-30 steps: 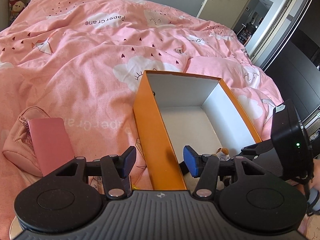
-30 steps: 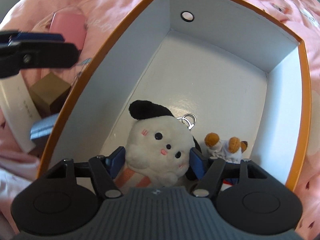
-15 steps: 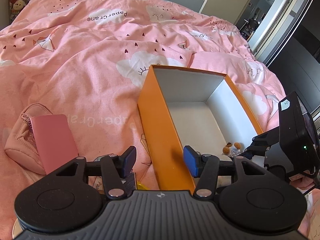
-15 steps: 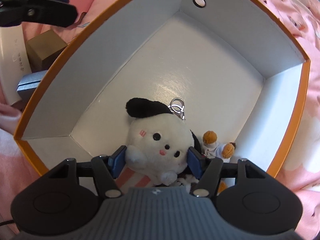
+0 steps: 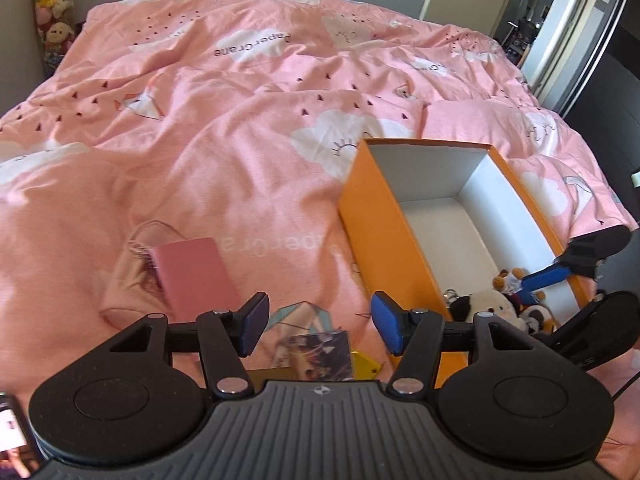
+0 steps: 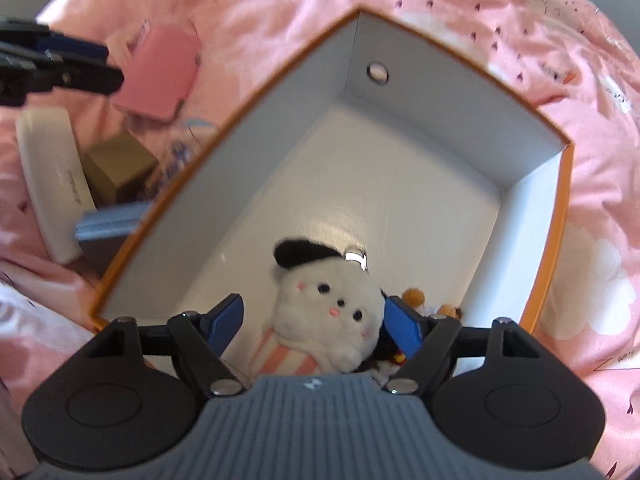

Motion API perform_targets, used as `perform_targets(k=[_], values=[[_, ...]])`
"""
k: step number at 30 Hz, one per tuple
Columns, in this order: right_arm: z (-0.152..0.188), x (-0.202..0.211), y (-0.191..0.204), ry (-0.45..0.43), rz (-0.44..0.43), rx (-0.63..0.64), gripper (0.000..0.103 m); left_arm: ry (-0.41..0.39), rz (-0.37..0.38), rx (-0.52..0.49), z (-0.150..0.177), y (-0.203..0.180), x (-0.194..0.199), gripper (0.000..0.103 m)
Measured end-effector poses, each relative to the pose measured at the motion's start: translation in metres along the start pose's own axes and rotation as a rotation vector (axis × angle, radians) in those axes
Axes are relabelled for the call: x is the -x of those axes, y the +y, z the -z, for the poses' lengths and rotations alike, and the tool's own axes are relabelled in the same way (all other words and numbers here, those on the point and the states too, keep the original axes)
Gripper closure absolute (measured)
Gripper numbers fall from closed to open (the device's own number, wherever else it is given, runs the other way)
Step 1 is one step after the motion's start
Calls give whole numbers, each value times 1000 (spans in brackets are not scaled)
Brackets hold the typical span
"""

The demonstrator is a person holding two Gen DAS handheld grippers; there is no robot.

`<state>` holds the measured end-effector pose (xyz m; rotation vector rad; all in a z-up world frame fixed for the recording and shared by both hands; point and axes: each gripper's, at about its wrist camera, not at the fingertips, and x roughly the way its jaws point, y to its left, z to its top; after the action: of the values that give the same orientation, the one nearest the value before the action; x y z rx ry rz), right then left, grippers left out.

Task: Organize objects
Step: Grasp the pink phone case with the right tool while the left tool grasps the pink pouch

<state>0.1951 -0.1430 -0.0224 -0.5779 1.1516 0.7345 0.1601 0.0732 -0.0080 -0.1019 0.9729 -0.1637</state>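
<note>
An orange box [image 5: 384,232] with a white inside [image 6: 240,184] lies open on the pink bed. A white plush with a black ear [image 6: 328,304] lies at its near end, also seen from the left wrist [image 5: 494,306], beside a small brown-eared plush [image 6: 414,296]. My right gripper [image 6: 314,308] hovers over the white plush; its jaws are opening, the pads [image 6: 222,320] stand off the toy. My left gripper [image 5: 318,312] hangs left of the box, jaws opening, nothing between them. A pink notebook [image 5: 192,276] rests on a pink pouch.
Beside the box's left wall lie a photo card [image 5: 316,354], a brown carton [image 6: 118,164], a white case [image 6: 52,176] and a grey-blue box [image 6: 112,224]. Rumpled pink bedding [image 5: 240,140] spreads beyond. A doorway [image 5: 560,20] opens at the far right.
The right gripper's pads have come off the white plush, and the gripper has risen over the box. The left gripper has drawn away from the box and spread wider.
</note>
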Motion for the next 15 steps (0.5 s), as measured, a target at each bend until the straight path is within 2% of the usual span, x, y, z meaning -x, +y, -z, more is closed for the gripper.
perform_targets(k=[4,8,12,15], values=[[-3,32,10,-190,-76,-45,25,-5,-37,8,0,15,13,35],[-15,40,26,-335,-118,-23,25,5,-56,34,3,31,22,35],[-34,39,49,-390,-173,22,25,16,-116,79,11,51,23,35],[-52,27,65,-369,-195,48,25,18,-151,97,16,63,21,35]])
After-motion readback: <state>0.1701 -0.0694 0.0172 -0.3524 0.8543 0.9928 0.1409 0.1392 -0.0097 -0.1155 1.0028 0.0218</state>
